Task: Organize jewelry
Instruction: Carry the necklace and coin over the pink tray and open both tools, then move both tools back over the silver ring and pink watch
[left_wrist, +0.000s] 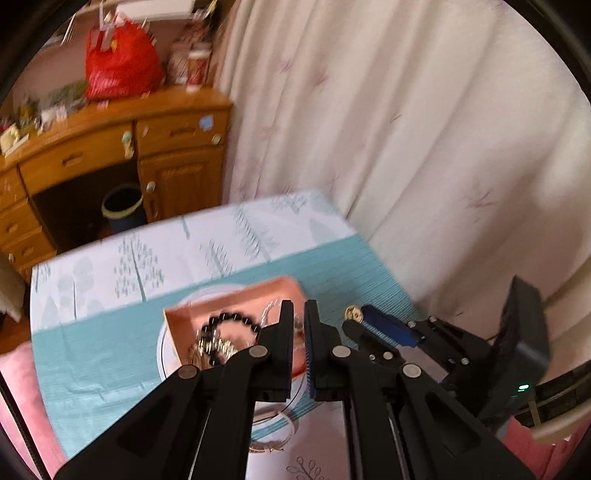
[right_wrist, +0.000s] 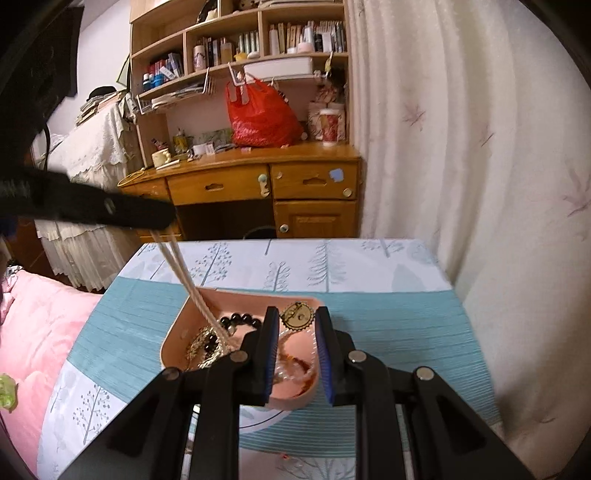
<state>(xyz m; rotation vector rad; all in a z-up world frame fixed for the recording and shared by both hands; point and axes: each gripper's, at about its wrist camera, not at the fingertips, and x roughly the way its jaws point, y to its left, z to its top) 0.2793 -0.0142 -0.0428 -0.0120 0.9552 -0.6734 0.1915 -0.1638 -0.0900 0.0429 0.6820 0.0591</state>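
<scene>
Right gripper (right_wrist: 297, 325) is narrowly parted, pinching a gold toothed brooch (right_wrist: 295, 316) above the pink jewelry tray (right_wrist: 177, 328). Left gripper (right_wrist: 162, 220) is clamped on a cream cord (right_wrist: 192, 291) trailing up out of the tray. Bare teal tablecloth (right_wrist: 388, 325) rings the tray; beyond the table's far edge, a wooden desk (right_wrist: 258, 166).

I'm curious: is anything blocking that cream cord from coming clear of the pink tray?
Possibly. The cream cord hangs from the shut left gripper into the pink tray, where its lower end lies among the black bead bracelet and gold chain pieces, which could snag it. The right gripper, holding a gold brooch, sits beside it, not across.
</scene>
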